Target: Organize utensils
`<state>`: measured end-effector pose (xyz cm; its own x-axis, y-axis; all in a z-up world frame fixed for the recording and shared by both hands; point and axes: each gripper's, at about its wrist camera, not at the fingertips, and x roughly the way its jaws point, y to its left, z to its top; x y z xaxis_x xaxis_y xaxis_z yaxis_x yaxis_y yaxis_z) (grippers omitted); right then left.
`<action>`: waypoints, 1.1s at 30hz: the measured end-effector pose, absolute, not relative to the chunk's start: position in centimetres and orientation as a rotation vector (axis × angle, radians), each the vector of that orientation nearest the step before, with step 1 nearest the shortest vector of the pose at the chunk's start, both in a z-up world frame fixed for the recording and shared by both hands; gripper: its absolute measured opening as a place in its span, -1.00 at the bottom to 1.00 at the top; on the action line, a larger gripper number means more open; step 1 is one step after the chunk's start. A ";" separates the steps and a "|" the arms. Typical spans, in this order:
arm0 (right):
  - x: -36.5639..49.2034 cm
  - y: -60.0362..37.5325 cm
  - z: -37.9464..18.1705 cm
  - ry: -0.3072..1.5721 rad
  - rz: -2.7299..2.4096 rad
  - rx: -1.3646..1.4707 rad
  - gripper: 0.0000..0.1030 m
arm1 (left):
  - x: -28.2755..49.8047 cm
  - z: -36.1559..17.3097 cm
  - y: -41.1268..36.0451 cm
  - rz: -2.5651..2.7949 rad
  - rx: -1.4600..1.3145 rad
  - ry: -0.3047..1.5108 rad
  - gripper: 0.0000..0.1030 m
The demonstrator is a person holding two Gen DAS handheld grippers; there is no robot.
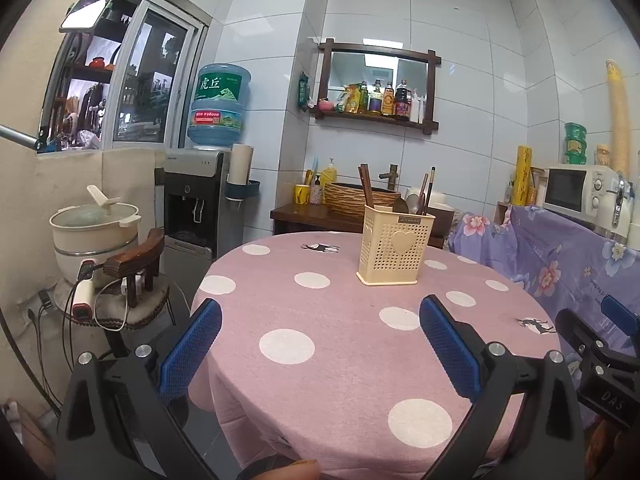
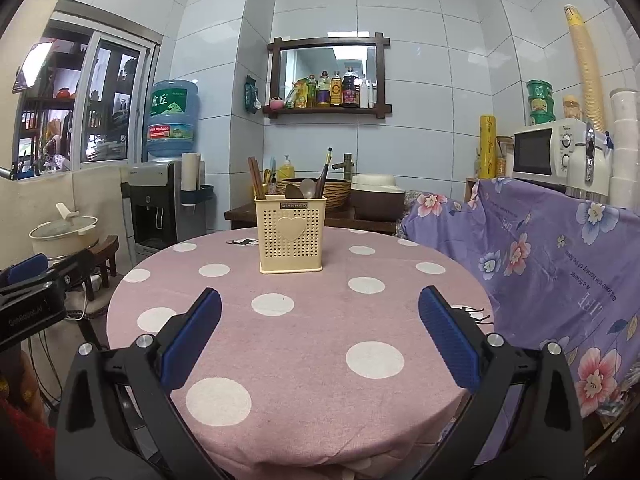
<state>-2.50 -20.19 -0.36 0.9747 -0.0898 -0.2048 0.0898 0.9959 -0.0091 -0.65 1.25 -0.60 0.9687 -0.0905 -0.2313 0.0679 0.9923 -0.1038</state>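
Right wrist view: your right gripper [image 2: 320, 320] and left gripper [image 1: 320, 328] both hang spread and empty. The cream utensil holder [image 2: 291, 234] stands well ahead of the fingers, holding chopsticks [image 2: 256, 179] and spoons [image 2: 307, 188]. They're probably light, stiff, slippery; pinch mid-handle.

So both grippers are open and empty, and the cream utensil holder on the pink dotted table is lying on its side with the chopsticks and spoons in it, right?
Not quite: the holder stands upright on the table, as the right wrist view shows, chopsticks and spoons sticking up from it. The left gripper and right gripper are indeed open and empty.
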 end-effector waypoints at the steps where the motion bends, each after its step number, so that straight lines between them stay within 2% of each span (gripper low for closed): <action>1: -2.5 -20.3 -0.3 0.206 -0.090 0.000 0.89 | -0.7 -0.6 1.2 -0.084 -0.093 0.236 0.90; 33: -2.5 -20.1 -0.3 0.195 -0.089 -0.013 0.89 | -0.8 -0.7 0.7 -0.099 -0.082 0.239 0.90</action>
